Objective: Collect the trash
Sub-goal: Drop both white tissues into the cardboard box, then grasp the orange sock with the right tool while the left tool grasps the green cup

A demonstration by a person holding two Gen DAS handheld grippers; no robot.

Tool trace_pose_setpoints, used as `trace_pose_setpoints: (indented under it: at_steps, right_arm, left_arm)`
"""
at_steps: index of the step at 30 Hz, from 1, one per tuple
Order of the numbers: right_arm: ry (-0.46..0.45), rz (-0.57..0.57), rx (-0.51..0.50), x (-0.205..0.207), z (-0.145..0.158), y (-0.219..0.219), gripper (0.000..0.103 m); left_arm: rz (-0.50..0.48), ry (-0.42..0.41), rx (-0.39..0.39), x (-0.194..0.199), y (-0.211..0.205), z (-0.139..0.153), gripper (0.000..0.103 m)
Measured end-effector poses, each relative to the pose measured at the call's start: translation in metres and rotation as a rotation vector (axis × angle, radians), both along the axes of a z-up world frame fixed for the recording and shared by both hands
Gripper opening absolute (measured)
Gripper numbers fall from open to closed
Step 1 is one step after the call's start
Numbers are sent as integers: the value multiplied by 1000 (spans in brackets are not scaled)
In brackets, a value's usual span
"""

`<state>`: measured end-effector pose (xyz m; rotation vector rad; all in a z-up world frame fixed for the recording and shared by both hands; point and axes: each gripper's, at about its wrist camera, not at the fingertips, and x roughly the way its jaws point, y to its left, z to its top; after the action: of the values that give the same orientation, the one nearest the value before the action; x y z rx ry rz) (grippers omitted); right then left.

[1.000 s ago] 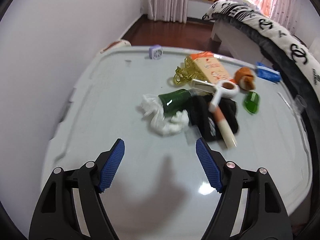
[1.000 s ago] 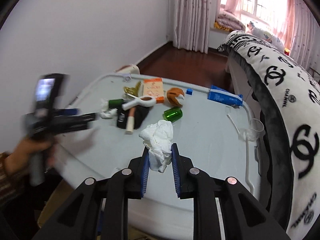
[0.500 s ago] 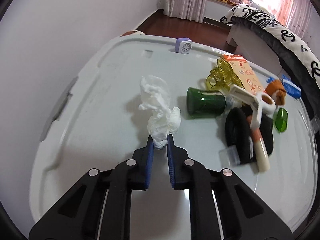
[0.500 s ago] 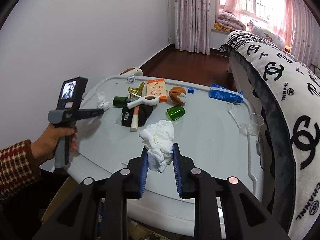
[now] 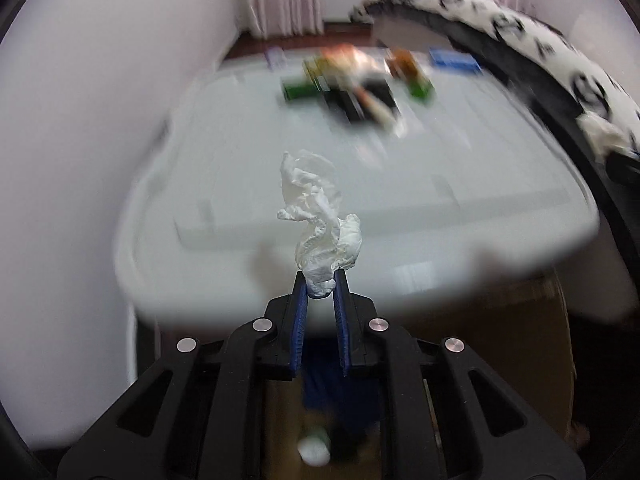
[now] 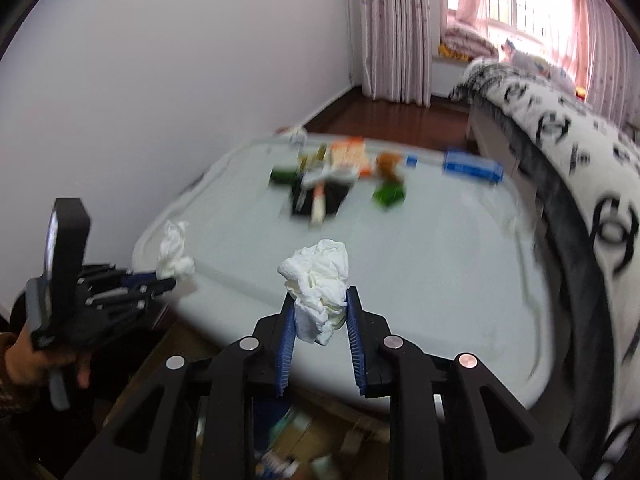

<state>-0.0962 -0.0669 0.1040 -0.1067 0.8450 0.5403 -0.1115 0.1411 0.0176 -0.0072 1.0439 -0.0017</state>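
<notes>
My left gripper (image 5: 320, 285) is shut on a crumpled white tissue (image 5: 318, 216) and holds it in the air near the front edge of the white table (image 5: 460, 184). The left gripper (image 6: 168, 282) and its tissue (image 6: 173, 250) also show in the right wrist view, at the table's left front corner. My right gripper (image 6: 320, 308) is shut on a second crumpled white tissue (image 6: 318, 280), also above the table's front edge.
A blurred pile lies at the far side of the table: a green bottle (image 6: 282, 174), a black cloth (image 6: 320, 200), an orange packet (image 6: 348, 152), a green cup (image 6: 388, 194) and a blue pack (image 6: 472, 166). A cardboard box (image 5: 480, 356) stands below the table's edge. A bed (image 6: 580, 168) runs along the right.
The left gripper closed on the tissue beside the pile and lifted it. Both grippers have pulled back toward the table's front edge with their tissues. The views are blurred with motion.
</notes>
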Motion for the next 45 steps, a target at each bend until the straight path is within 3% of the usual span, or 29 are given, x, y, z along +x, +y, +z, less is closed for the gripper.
trace_pose_setpoints:
  at_steps: [3,6,7,8,11,12,14,15,18,24,26,29,33,35,39,41,45]
  right_arm:
    - [103,-18,2,-34,-36,5,25]
    - [226,-45,-23,-65,-80,8,26]
    - [262,-53,-45,-74,-94,10,27]
    - [289,-57,-63,-80,-104,12,34]
    - [379,-73,-87,-93,-133,15,53]
    - [386,-69,-104,-94,-137,17,64]
    - [332,-81,-144,-94,-133,19,81]
    - [313,-90,-144,-93,-129,19,87]
    - [289,-134,-110,-88,-121,11,89]
    - [272,-164,-87,-82,-113,3,89]
    - [242,-160,-74,-74,-100,3,89]
    - [116,-154,-80,-50,-57,7,89]
    - [-3,-164,-75,7,-13,12,89]
    - [-41,-178,-94,40,-4,17,89]
    - [-50,-193,-104,132,-9,31,86]
    - [-39,-198,-110,173,-17,42,79]
    - [14,-214,-128,255,-39,64,76]
  left_arm:
    - [-33,112,-35,-33,-14,-29,14]
    - [-64,191,-5,-53,-26,-55,17]
    - [-69,215,-4,-56,-28,-62,25]
    - [-79,259,-7,-58,-32,-70,29]
    - [-54,322,-46,-60,-33,-83,57]
    - [-47,330,-62,-61,-32,-83,67]
    - [-9,327,-106,-64,-32,-79,73]
    - [6,339,-109,-64,-32,-77,82]
    - [1,401,-116,-63,-36,-77,85]
    - [-58,255,-118,-63,-43,-46,85]
    - [-55,138,-108,-53,-39,-20,85]
    - [-35,-39,-81,-36,-31,20,85]
    - [-29,-236,28,3,-24,66,85]
    - [-31,-263,80,34,-24,80,85]
    - [-6,-282,49,76,-14,82,85]
    - [10,-299,50,79,-9,75,85]
    - [-4,-225,27,85,-6,54,85]
